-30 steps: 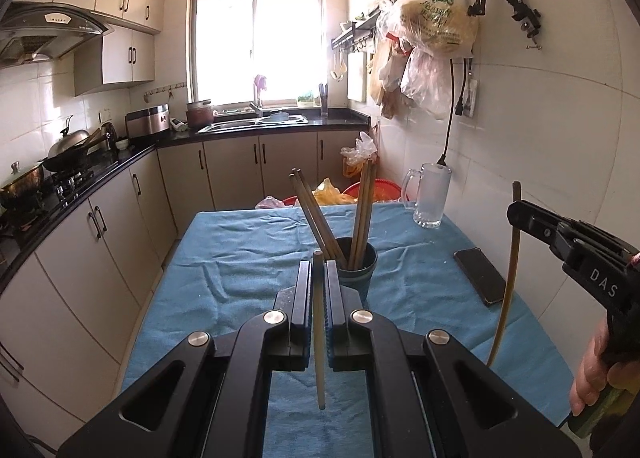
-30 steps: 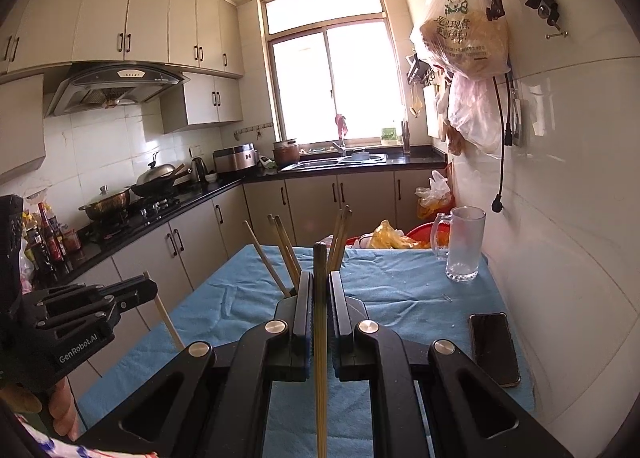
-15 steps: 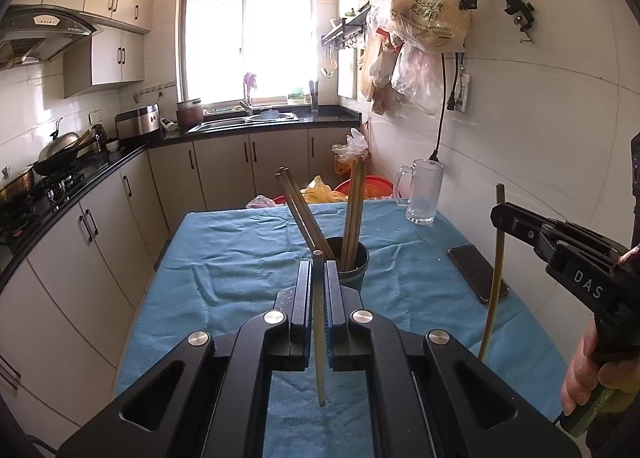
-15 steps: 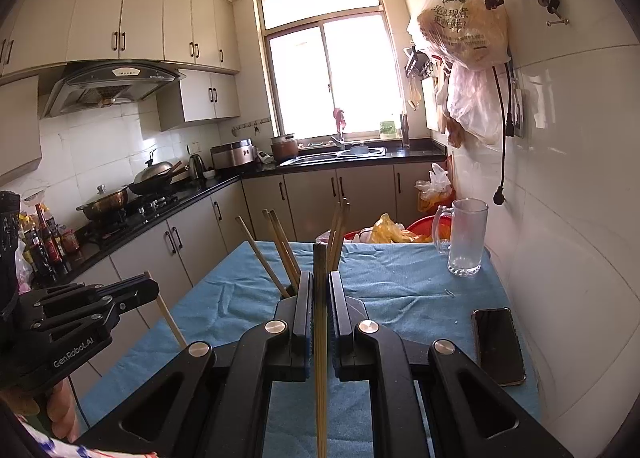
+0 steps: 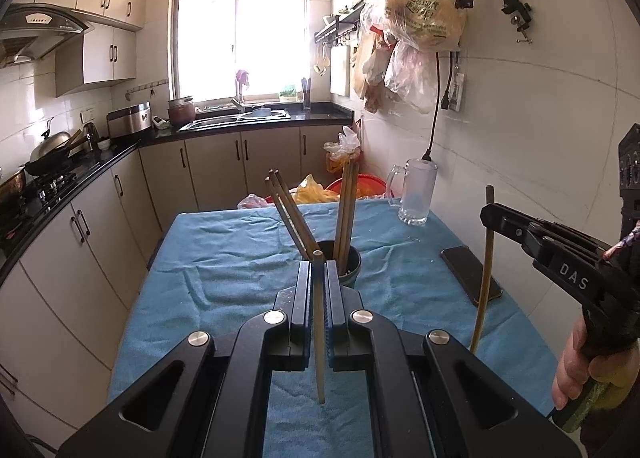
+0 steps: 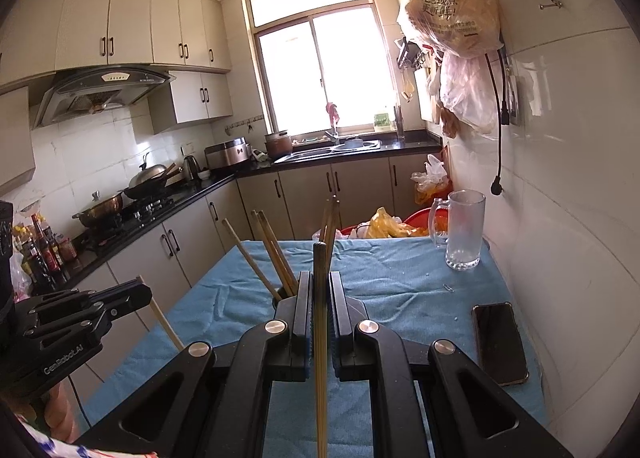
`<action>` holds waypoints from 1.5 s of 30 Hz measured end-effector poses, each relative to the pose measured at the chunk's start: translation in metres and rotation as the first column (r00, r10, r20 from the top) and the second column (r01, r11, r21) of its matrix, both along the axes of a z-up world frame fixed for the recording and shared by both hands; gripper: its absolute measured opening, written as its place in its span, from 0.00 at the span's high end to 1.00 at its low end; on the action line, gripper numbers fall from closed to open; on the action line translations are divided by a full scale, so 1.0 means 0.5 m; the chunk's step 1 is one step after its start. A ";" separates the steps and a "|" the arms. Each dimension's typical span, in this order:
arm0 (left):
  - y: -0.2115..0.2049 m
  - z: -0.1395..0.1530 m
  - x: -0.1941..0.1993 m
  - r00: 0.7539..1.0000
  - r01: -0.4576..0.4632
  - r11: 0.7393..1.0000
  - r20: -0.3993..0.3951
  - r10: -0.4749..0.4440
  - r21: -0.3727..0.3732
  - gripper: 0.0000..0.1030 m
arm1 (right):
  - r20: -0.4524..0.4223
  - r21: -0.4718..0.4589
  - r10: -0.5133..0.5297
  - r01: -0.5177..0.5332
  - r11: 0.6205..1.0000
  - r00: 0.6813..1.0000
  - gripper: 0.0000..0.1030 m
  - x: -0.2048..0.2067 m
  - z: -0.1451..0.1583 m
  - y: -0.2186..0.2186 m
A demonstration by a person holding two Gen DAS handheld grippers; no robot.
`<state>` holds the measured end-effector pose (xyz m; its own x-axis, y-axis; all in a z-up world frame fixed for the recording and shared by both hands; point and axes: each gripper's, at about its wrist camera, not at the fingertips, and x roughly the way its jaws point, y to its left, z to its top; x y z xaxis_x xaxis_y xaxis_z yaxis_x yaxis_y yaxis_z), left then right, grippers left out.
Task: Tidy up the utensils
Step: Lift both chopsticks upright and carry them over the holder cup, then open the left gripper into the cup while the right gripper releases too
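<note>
Left gripper (image 5: 318,278): clamped on pale chopstick (image 5: 318,338), upright.
Right gripper (image 6: 319,290): clamped on dark chopstick (image 6: 320,358), upright.
Cup (image 5: 352,262): mid-table, just ahead of left gripper.

"DAS" on the right hand-held gripper (image 5: 494,220); "GenRobot.AI" on the left hand-held gripper (image 6: 138,292).

tablecloth (image 5: 224,258): blue | chopstick holder (image 5: 349,264): dark teal | basin (image 5: 370,184): red | phone (image 6: 500,342): black

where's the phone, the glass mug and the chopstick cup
phone (image 6: 500,342), right wrist view, middle of its dark screen
glass mug (image 6: 464,234), right wrist view, middle of its body
chopstick cup (image 5: 352,262), left wrist view, right side of its wall
</note>
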<state>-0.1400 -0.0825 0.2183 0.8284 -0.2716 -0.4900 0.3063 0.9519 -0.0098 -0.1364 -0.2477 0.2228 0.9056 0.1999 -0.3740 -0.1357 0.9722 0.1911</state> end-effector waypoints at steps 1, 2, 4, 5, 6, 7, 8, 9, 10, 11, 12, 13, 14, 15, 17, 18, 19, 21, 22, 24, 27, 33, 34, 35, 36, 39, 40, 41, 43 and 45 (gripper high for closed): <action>0.002 0.004 0.000 1.000 0.003 1.000 0.001 -0.003 -0.005 0.95 | 0.002 0.002 0.000 0.000 1.000 1.000 0.93 0.002 0.004 0.000; 0.004 0.010 0.000 1.000 0.007 1.000 0.004 -0.007 -0.014 0.95 | 0.004 0.002 0.000 0.000 1.000 1.000 0.93 0.002 0.006 0.001; 0.009 0.023 0.001 1.000 0.014 1.000 0.008 -0.014 -0.028 0.95 | 0.009 0.003 0.001 -0.001 1.000 1.000 0.93 0.007 0.014 0.003; 0.012 0.030 0.002 1.000 0.018 0.999 0.010 -0.017 -0.038 0.95 | 0.011 0.004 0.003 -0.003 1.000 1.000 0.93 0.010 0.018 0.003; 0.016 0.038 0.002 1.000 0.020 0.999 0.013 -0.020 -0.048 0.95 | 0.012 0.005 0.004 -0.004 1.000 1.000 0.93 0.013 0.021 0.003; 0.021 0.050 0.003 1.000 0.024 0.998 0.020 -0.023 -0.059 0.95 | 0.015 0.008 0.007 -0.007 1.000 1.000 0.93 0.017 0.025 0.003; 0.024 0.059 0.004 0.999 0.027 0.997 0.026 -0.026 -0.065 0.95 | 0.018 0.011 0.009 -0.009 1.000 1.000 0.93 0.021 0.030 0.004; 0.026 0.068 0.005 0.999 0.030 0.997 0.031 -0.028 -0.070 0.95 | 0.021 0.014 0.010 -0.010 1.000 1.000 0.93 0.025 0.034 0.004; 0.029 0.080 0.006 0.999 0.033 0.997 0.040 -0.030 -0.076 0.95 | 0.025 0.016 0.011 -0.011 1.000 1.000 0.93 0.030 0.039 0.004; 0.031 0.092 0.008 0.998 0.036 0.996 0.049 -0.032 -0.080 0.95 | 0.029 0.016 0.011 -0.011 1.000 1.000 0.93 0.033 0.043 0.003; 0.034 0.106 0.012 0.998 0.039 0.995 0.059 -0.034 -0.087 0.95 | 0.034 0.017 0.012 -0.012 1.000 0.999 0.93 0.039 0.049 0.004; 0.037 0.118 0.017 0.997 0.041 0.995 0.067 -0.034 -0.096 0.95 | 0.042 0.020 0.013 -0.014 1.000 0.999 0.93 0.048 0.058 0.005; 0.040 0.129 0.021 0.997 0.042 0.994 0.073 -0.034 -0.106 0.95 | 0.050 0.022 0.013 -0.014 1.000 0.999 0.93 0.055 0.066 0.006; 0.042 0.142 0.028 0.996 0.043 0.992 0.080 -0.033 -0.116 0.95 | 0.056 0.024 0.014 -0.015 1.000 0.998 0.93 0.062 0.072 0.006; 0.045 0.164 0.042 0.995 0.040 0.991 0.098 -0.027 -0.129 0.95 | 0.078 0.034 0.015 -0.018 0.999 0.997 0.93 0.082 0.092 0.010; 0.044 0.176 0.050 0.994 0.038 0.990 0.111 -0.023 -0.134 0.95 | 0.085 0.037 0.015 -0.018 0.999 0.996 0.93 0.089 0.099 0.012; 0.043 0.189 0.060 0.991 0.035 0.989 0.131 -0.017 -0.141 0.95 | 0.097 0.045 0.017 -0.021 0.999 0.995 0.93 0.104 0.109 0.015; 0.038 0.204 0.079 0.988 0.029 0.989 0.153 -0.006 -0.145 0.95 | 0.108 0.049 0.017 -0.023 0.999 0.994 0.93 0.125 0.121 0.024; 0.035 0.212 0.093 0.987 0.028 0.988 0.162 -0.003 -0.151 0.95 | 0.117 0.048 0.016 -0.021 0.999 0.993 0.93 0.143 0.128 0.030; 0.026 0.221 0.123 0.986 0.031 0.986 0.166 -0.003 -0.163 0.95 | 0.128 0.045 0.013 -0.018 0.999 0.992 0.93 0.167 0.136 0.038; 0.010 0.222 0.164 0.987 0.029 0.985 0.160 -0.002 -0.171 0.95 | 0.147 0.031 -0.001 -0.003 1.000 0.989 0.93 0.207 0.144 0.050; -0.014 0.192 0.250 0.993 0.011 0.982 0.119 0.012 -0.191 0.95 | 0.148 0.049 -0.024 0.016 0.999 0.989 0.93 0.291 0.133 0.058; -0.015 0.183 0.264 0.994 0.008 0.980 0.106 0.014 -0.199 0.95 | 0.142 0.057 -0.025 0.017 0.998 0.990 0.93 0.305 0.128 0.056; -0.016 0.176 0.275 0.995 0.006 0.979 0.095 0.014 -0.206 0.95 | 0.137 0.063 -0.025 0.017 0.998 0.990 0.93 0.317 0.123 0.055; -0.017 0.166 0.289 0.997 0.002 0.977 0.081 0.016 -0.212 0.95 | 0.132 0.069 -0.025 0.016 0.998 0.991 0.93 0.328 0.117 0.052; -0.014 0.143 0.315 0.998 -0.008 0.976 0.061 0.022 -0.216 0.95 | 0.117 0.084 -0.027 0.017 0.996 0.993 0.93 0.359 0.098 0.051; -0.016 0.135 0.324 0.998 -0.011 0.977 0.053 0.023 -0.215 0.95 | 0.109 0.090 -0.028 0.018 0.996 0.994 0.93 0.370 0.089 0.050; -0.017 0.126 0.334 0.999 -0.013 0.977 0.045 0.023 -0.213 0.95 | 0.103 0.096 -0.030 0.020 0.995 0.994 0.93 0.378 0.082 0.049; -0.015 0.112 0.344 0.999 -0.012 0.976 0.032 0.020 -0.215 0.95 | 0.088 0.104 -0.029 0.020 0.994 0.996 0.93 0.395 0.064 0.047; -0.016 0.095 0.354 1.000 -0.012 0.977 0.014 0.016 -0.212 0.95 | 0.070 0.107 -0.022 0.014 0.994 0.997 0.93 0.406 0.048 0.048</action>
<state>0.0369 -0.0904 0.2656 0.8401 -0.3562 -0.4091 0.2947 0.9329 -0.2072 0.0664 -0.2237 0.2466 0.9331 0.2184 -0.2859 -0.1353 0.9493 0.2837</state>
